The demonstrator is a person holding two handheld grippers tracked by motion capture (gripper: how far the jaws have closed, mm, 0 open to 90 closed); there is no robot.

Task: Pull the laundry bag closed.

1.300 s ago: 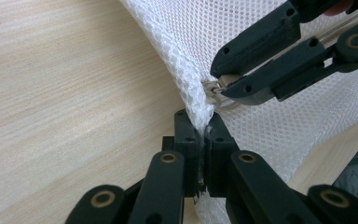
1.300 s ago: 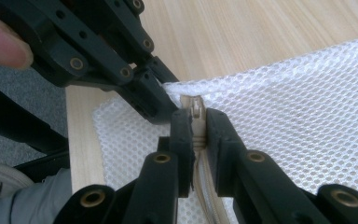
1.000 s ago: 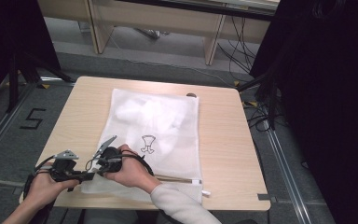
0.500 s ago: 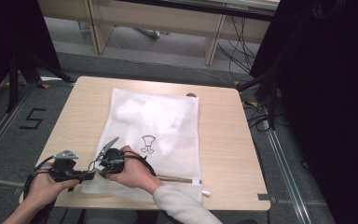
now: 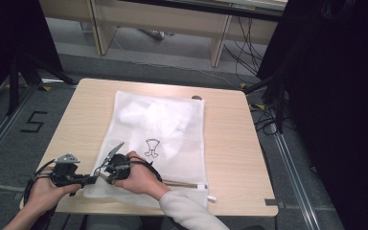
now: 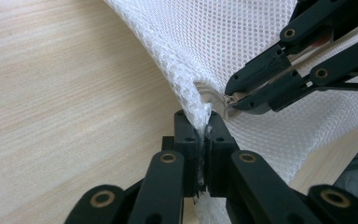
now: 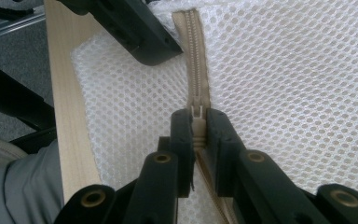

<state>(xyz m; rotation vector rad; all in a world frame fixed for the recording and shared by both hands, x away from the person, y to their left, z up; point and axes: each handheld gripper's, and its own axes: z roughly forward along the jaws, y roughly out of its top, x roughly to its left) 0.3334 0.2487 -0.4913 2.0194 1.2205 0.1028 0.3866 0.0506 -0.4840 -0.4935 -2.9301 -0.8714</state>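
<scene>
Right gripper view: the right gripper (image 7: 197, 135) pinches the zipper pull (image 7: 196, 122). The zipper (image 7: 195, 56) runs straight ahead, probably along the table's near edge. The left gripper (image 6: 203, 133) clamps the mesh bag (image 6: 242, 42) corner.

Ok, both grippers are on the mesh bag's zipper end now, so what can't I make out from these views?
- What is inside the mesh bag: high view, the mesh blurs it to white lumps.
- The zipper pull: right gripper view, the right gripper jaws cover most of it.
- The bag's corner: left gripper view, pinched inside the left gripper.
- The black print: high view, too small.
</scene>
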